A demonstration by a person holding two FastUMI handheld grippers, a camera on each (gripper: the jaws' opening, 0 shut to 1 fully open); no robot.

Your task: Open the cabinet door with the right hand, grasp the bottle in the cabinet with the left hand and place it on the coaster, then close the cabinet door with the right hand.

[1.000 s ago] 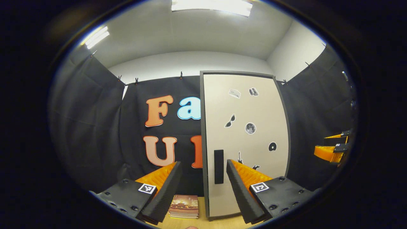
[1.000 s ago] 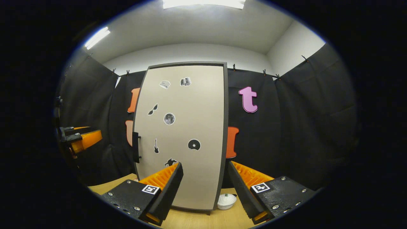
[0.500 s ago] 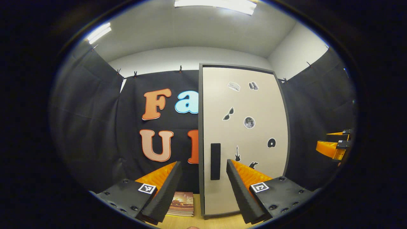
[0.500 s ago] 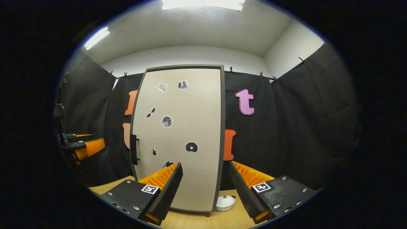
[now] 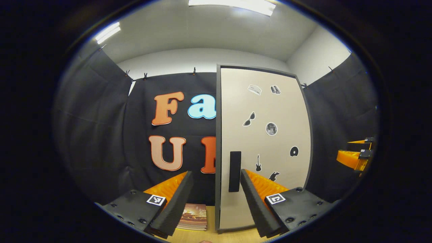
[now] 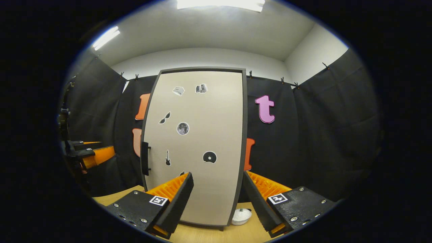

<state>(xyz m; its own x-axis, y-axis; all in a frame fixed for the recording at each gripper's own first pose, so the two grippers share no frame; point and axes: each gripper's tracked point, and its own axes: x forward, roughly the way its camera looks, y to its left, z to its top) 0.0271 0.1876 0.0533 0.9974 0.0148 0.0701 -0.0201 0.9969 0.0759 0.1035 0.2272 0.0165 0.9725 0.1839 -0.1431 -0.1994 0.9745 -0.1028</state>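
Clearly the cabinet door (image 6: 195,145), stiff and closed far ahead, should be taken by its black handle (image 6: 145,163) at left, as the right gripper (image 6: 216,199) waits released

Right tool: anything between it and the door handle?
No. In the right gripper view, the open right tool faces the cabinet door, handle up-left, nothing between.
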